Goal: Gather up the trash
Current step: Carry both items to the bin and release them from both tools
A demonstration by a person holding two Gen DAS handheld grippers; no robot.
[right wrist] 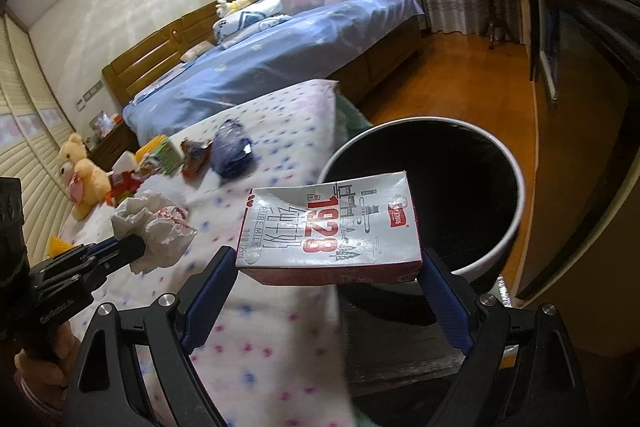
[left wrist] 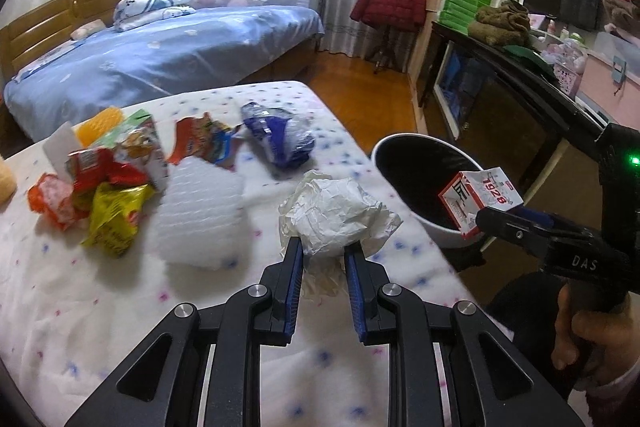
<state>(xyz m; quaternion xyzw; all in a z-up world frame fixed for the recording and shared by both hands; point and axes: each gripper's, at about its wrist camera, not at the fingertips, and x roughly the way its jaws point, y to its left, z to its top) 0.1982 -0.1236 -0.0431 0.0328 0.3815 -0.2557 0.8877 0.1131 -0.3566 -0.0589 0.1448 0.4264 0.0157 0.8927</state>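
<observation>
My left gripper is shut on a crumpled white paper wad, held just above the dotted white tablecloth. In the right wrist view the left gripper carries the same wad. My right gripper is shut on a flattened "1928" milk carton, gripped across its width. The carton hangs at the near rim of a white bin with a black inside. In the left wrist view the carton sits over the bin.
More trash lies on the table: a pile of snack wrappers, a white bubble-wrap sheet, a torn red wrapper and a blue bag. A dark desk stands beyond the bin, a blue bed behind the table.
</observation>
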